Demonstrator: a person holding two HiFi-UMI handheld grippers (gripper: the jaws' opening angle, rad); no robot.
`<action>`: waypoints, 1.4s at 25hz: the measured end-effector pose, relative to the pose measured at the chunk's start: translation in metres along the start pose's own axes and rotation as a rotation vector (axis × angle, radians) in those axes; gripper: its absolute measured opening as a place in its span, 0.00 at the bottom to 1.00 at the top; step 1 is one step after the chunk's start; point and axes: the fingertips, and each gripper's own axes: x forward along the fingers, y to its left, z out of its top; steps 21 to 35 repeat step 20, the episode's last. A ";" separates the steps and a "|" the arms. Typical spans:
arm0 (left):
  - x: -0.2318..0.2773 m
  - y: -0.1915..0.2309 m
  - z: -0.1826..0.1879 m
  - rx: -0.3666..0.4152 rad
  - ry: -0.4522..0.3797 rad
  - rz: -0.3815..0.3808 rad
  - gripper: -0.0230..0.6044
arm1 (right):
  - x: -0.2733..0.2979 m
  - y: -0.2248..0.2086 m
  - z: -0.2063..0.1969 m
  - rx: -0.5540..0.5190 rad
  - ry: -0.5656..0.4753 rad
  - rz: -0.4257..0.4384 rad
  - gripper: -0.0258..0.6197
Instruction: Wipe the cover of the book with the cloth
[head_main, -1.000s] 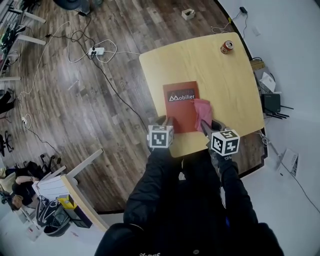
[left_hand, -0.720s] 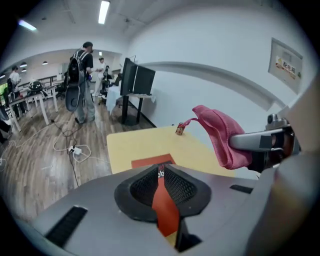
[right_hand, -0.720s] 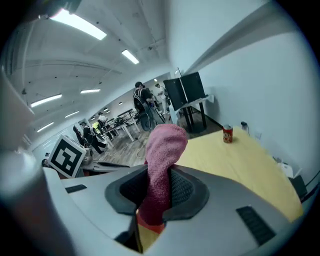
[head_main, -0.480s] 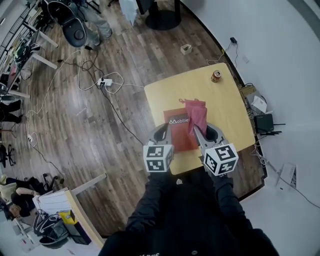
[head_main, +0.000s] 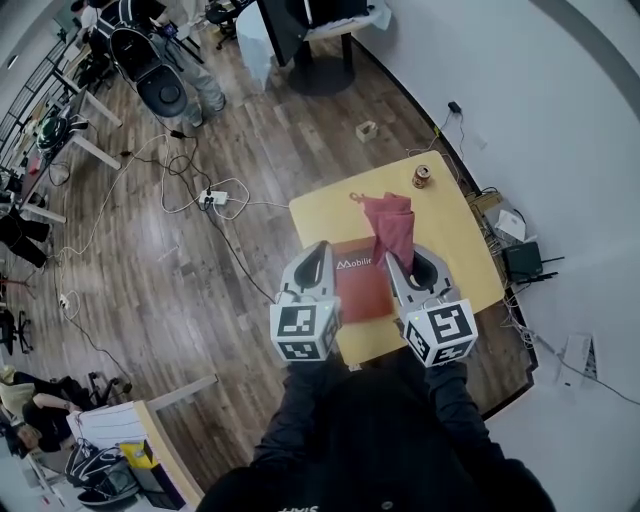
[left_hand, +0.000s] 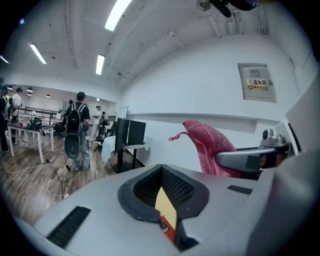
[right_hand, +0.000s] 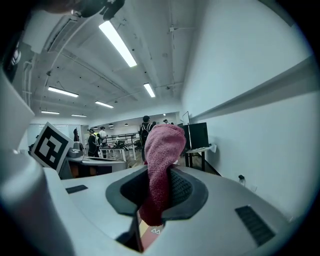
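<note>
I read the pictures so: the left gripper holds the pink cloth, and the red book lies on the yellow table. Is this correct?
Not quite. The right gripper holds the pink cloth; the right gripper view shows it pinched between that gripper's jaws. The left gripper is shut on nothing. The red book does lie on the yellow table.

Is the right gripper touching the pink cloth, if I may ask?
Touching: the right gripper view shows the pink cloth pinched between the right gripper's jaws.

The right hand-held gripper (head_main: 389, 263) has lifted the cloth (head_main: 390, 220) up.
</note>
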 end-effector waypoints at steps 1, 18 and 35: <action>-0.001 -0.003 0.005 0.007 -0.011 -0.006 0.09 | -0.002 0.001 0.005 -0.003 -0.013 -0.003 0.18; 0.004 -0.004 0.018 0.023 -0.032 -0.031 0.09 | 0.000 0.003 0.026 -0.023 -0.072 -0.034 0.18; 0.007 -0.002 0.016 0.021 -0.024 -0.033 0.09 | 0.003 0.001 0.026 -0.025 -0.069 -0.035 0.18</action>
